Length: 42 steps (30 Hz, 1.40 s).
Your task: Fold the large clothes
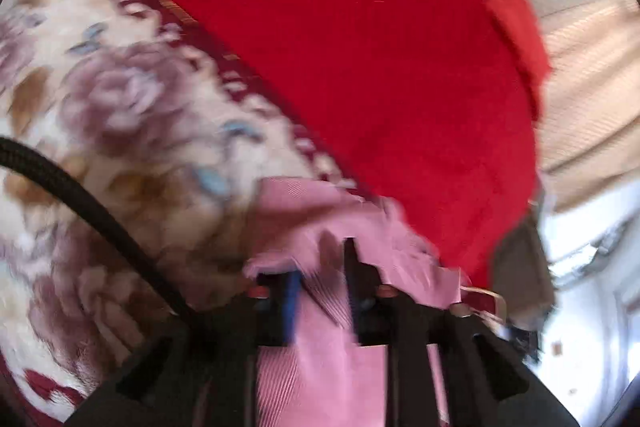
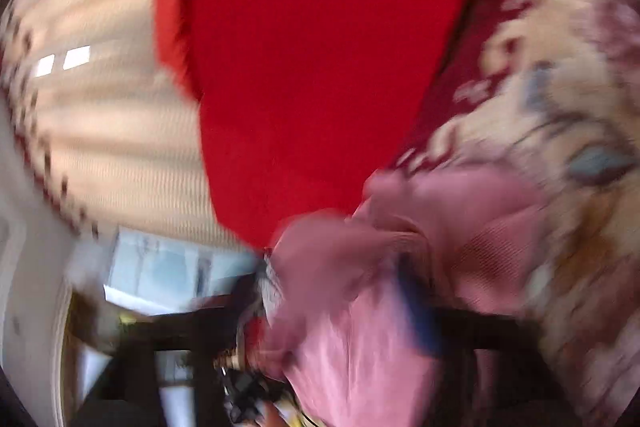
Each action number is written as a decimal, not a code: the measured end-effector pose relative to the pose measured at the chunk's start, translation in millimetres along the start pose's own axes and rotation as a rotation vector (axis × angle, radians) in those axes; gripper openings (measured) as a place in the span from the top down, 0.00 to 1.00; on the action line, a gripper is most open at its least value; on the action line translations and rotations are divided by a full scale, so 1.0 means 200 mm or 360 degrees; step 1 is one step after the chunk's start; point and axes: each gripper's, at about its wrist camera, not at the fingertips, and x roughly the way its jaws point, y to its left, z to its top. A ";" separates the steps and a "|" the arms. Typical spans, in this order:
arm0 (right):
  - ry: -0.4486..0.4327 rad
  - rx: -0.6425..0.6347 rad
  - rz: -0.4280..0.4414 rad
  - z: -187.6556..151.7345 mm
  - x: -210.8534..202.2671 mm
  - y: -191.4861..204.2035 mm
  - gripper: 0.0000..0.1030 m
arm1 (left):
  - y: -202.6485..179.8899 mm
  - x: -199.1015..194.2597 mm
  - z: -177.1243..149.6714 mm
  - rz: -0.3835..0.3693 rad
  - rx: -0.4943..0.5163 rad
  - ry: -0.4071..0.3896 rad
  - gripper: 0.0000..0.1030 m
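Observation:
A pink ribbed garment (image 1: 320, 339) is pinched between the black fingers of my left gripper (image 1: 320, 267), which is shut on it. The same pink garment (image 2: 360, 307) bunches over my right gripper (image 2: 400, 291), which is shut on it; a blue finger pad (image 2: 416, 315) shows through the folds. Both views are blurred by motion. The cloth hangs in front of a red blanket (image 1: 360, 67), seen also in the right wrist view (image 2: 320, 67).
A floral blanket (image 1: 120, 147) in cream, mauve and dark red lies beside the red one and shows too in the right wrist view (image 2: 560, 107). A beige ribbed wall (image 1: 580, 87) and a bright window (image 2: 160, 267) are behind. A black cable (image 1: 80, 195) crosses the left view.

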 end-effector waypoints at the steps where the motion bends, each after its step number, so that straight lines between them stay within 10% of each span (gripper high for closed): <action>1: -0.0077 0.0017 0.0007 0.04 -0.04 -0.03 0.07 | 0.01 0.00 -0.05 0.0071 0.0037 -0.0070 0.59; 3: -0.0126 0.0017 0.0007 0.06 -0.06 -0.07 0.08 | -0.01 -0.02 -0.10 0.0127 0.0066 -0.0191 0.56; 7: -0.0044 -0.0305 -0.0104 -0.03 -0.02 0.12 0.08 | -0.18 -0.20 -0.05 0.0055 0.0261 -0.0465 0.18; 9: -0.0016 -0.0572 -0.0268 -0.11 0.00 0.23 0.09 | -0.22 -0.24 -0.09 0.0248 0.0342 -0.0624 0.09; 14: -0.0039 -0.0873 -0.0570 -0.09 0.05 0.35 0.11 | -0.14 -0.15 -0.06 0.0285 0.0210 -0.0478 0.09; 22: 0.0317 -0.0851 -0.0904 0.11 0.45 0.20 0.28 | -0.07 0.07 0.06 0.0326 0.0071 -0.0274 0.09; 25: 0.0429 -0.0892 -0.0968 0.09 0.57 0.13 0.71 | -0.02 0.18 0.11 0.0355 -0.0014 -0.0130 0.10; 27: 0.0409 -0.1041 -0.0992 0.02 0.61 0.16 0.79 | -0.01 0.20 0.12 0.0307 -0.0041 -0.0102 0.14; 29: 0.0378 -0.1187 -0.1011 -0.05 0.59 0.23 0.86 | -0.05 0.21 0.13 0.0245 -0.0016 -0.0103 0.54; 33: 0.0154 -0.1529 -0.1079 -0.21 0.49 0.40 0.88 | -0.20 0.24 0.12 0.0309 0.0188 -0.0120 0.88; 39: -0.0133 -0.1670 -0.1242 -0.27 0.40 0.47 0.89 | -0.43 0.19 0.06 0.0270 0.0439 -0.0278 0.89; 42: -0.0182 -0.1589 -0.1400 -0.18 0.39 0.36 0.89 | -0.40 0.22 0.07 0.0475 0.0428 -0.0309 0.42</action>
